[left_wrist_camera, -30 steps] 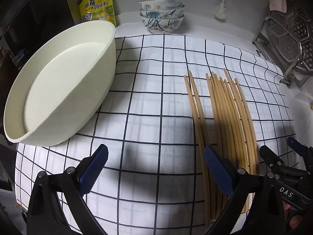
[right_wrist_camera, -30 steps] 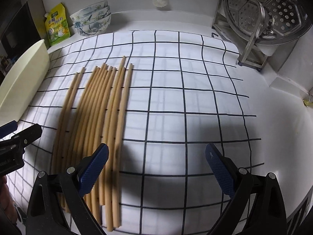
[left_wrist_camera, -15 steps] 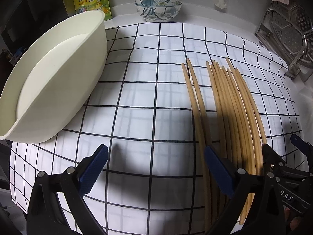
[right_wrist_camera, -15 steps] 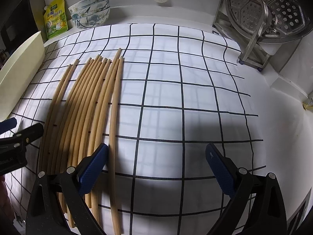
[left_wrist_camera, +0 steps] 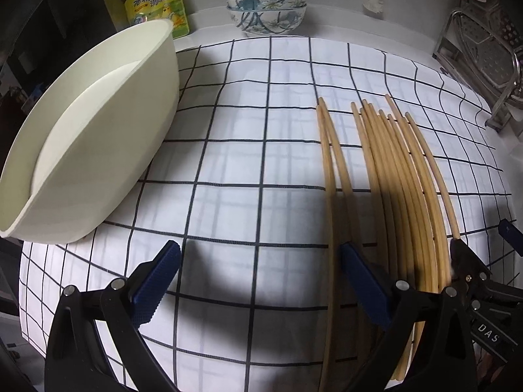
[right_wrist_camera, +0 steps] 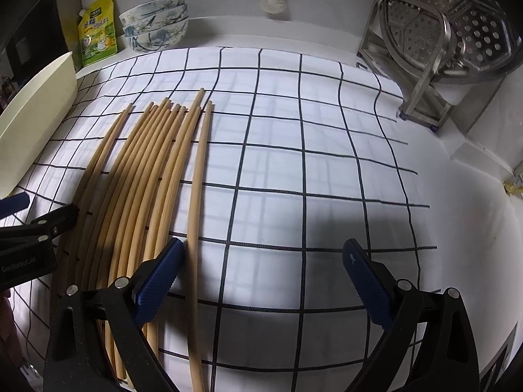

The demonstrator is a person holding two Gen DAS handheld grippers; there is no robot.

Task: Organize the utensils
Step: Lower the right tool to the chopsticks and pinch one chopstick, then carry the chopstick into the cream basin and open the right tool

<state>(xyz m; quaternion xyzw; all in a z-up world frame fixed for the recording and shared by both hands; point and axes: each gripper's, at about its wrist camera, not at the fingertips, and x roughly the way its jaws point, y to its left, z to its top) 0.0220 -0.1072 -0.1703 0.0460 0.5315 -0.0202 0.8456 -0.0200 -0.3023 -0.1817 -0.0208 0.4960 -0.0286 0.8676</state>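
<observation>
Lying side by side on the white cloth with a black grid (left_wrist_camera: 248, 150), the long pale wooden chopsticks (left_wrist_camera: 402, 196) point away toward the far wall, most of them packed in one bundle with a pair (left_wrist_camera: 333, 170) set slightly apart on the left. In the right wrist view one single chopstick (right_wrist_camera: 197, 202) lies a little to the right of the bundle (right_wrist_camera: 137, 179).

The left gripper (left_wrist_camera: 260, 281) hovers low over the cloth with its blue-padded fingers (left_wrist_camera: 157, 281) spread wide, nothing between them; its right finger sits over the near ends of the left pair. The right gripper (right_wrist_camera: 261, 281) is also spread wide and holds nothing, its left finger (right_wrist_camera: 158, 281) over the bundle's near ends and the single chopstick running just inside it.

A large cream plastic basin (left_wrist_camera: 88, 150) sits at the cloth's left edge. At the far wall stand stacked blue-and-white floral bowls (left_wrist_camera: 266, 3), a yellow seasoning pouch (left_wrist_camera: 158, 3) just to their left, and a white brush (right_wrist_camera: 274, 0). A steel rack with perforated steamer plates (right_wrist_camera: 457, 29) stands far right.
</observation>
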